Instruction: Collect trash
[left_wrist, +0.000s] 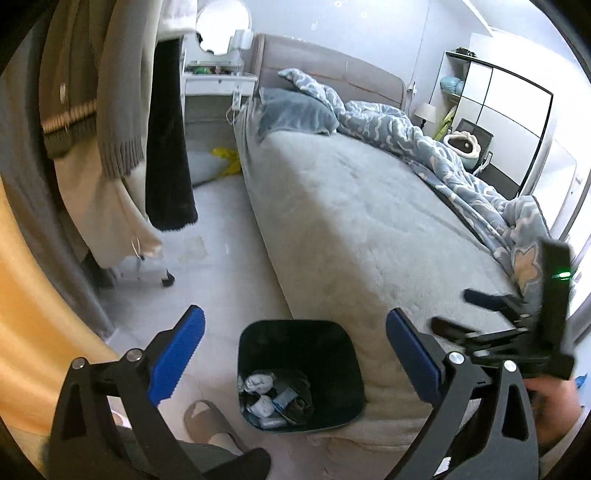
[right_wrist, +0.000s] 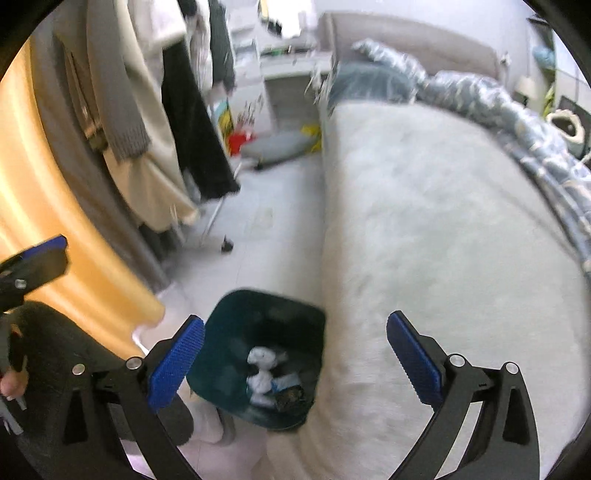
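Observation:
A dark square trash bin (left_wrist: 332, 354) (right_wrist: 229, 325) stands on the floor against the bed's near corner. Crumpled white tissues and other scraps (left_wrist: 275, 400) (right_wrist: 264, 373) lie in its bottom. My left gripper (left_wrist: 295, 354) hangs open above the bin, nothing between its blue pads (left_wrist: 177, 360). My right gripper (right_wrist: 295, 354) is open too, empty, above the bin's right rim and the bed edge; its fingers (left_wrist: 491, 299) also show blurred at the right of the left wrist view. The left gripper's blue pad (right_wrist: 40, 247) shows at the left edge of the right wrist view.
A bed with a grey fleece cover (left_wrist: 369, 229) fills the right, a blue patterned duvet (left_wrist: 406, 133) bunched at its far side. Clothes hang on a wheeled rack (left_wrist: 122, 147) at left. A slippered foot (left_wrist: 207, 417) stands beside the bin. A white desk (left_wrist: 218, 85) is at the back.

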